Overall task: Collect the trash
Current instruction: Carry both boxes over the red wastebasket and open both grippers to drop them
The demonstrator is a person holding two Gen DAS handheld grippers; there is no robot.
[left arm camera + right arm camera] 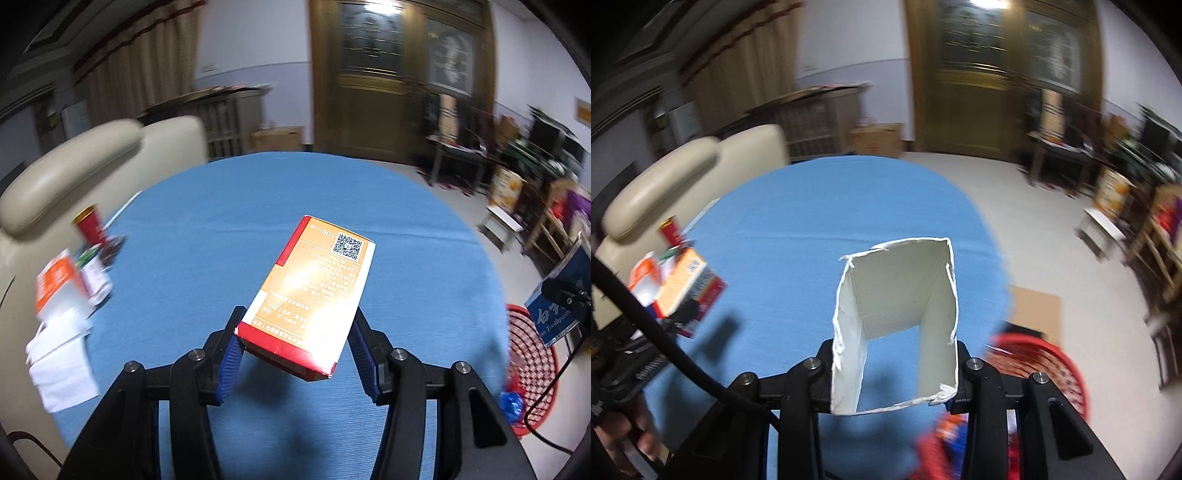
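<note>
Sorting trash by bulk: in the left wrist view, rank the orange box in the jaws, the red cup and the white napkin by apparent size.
1. orange box, though nearness inflates it
2. white napkin
3. red cup

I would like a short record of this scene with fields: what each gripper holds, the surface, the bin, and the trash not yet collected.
left gripper: shut on orange and red carton
right gripper: shut on white open-ended box
surface: table with blue cloth
bin: red mesh basket, on the floor beside the table
trash not yet collected: red cup, small cartons and white paper at the table's left edge
</note>
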